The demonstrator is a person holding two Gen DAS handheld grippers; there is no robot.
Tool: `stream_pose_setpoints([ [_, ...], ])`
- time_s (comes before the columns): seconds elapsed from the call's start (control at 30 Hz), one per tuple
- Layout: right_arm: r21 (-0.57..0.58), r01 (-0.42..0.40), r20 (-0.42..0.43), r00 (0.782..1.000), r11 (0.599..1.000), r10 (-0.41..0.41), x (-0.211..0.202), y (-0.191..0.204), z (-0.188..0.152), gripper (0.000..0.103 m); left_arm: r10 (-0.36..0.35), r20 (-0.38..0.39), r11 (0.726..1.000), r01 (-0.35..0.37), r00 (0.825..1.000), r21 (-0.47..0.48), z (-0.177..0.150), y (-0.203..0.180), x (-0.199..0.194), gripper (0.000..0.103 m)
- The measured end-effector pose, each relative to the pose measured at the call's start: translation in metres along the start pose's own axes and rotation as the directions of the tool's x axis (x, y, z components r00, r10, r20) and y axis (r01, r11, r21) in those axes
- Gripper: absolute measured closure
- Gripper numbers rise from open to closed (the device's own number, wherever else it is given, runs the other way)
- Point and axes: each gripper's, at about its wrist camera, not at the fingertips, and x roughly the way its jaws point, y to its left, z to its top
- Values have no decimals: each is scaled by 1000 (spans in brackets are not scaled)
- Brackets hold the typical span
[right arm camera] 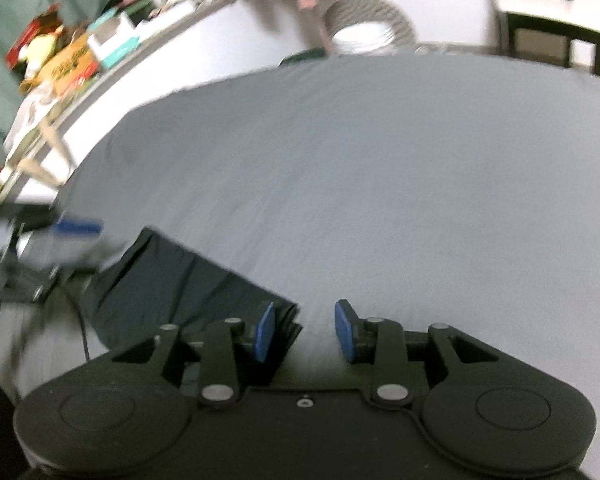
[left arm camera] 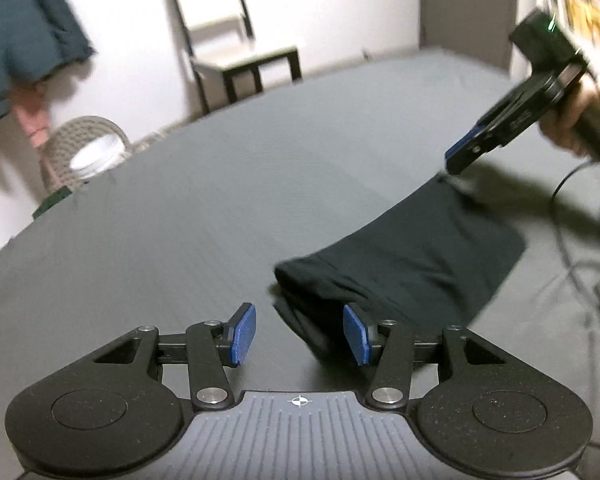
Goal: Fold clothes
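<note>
A folded black garment (left arm camera: 412,268) lies on the grey bed sheet (left arm camera: 220,200), at about four o'clock of the left-wrist view. The left gripper (left arm camera: 300,334) stands wide open at its near edge, holding nothing; the right gripper (right arm camera: 304,330) likewise gapes empty just beside the garment's corner

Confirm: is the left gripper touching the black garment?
Cannot tell. In the left wrist view the left gripper is open over the black garment's near corner, one pad overlapping the cloth; neither view shows contact or a gap plainly.
</note>
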Motion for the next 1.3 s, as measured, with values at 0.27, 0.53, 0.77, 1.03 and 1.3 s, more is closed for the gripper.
stream_pose_setpoints([
  [0.27, -220, -27, -7, 1000, 975, 26, -19, 69, -34, 70, 97, 95, 995, -97, 991, -12, -31, -39, -18, 54],
  [0.53, -447, 32, -98, 992, 894, -85, -10, 125, -65, 70, 74, 59, 997, -76, 996, 23, -35, -38, -4, 66],
  [0.77, -310, -3, -116, 993, 951, -35, -9, 107, -54, 70, 11, 92, 998, -6, 996, -60, -38, -31, -2, 81],
  [1.03, -223, -19, -173, 985, 975, -20, 4, 93, -53, 70, 22, 64, 994, -15, 998, -104, -38, -30, 18, 101],
  [1.3, -204, -8, -204, 978, 979, -34, 15, 87, -56, 69, 89, 51, 995, -87, 995, -47, -38, -33, 12, 102],
])
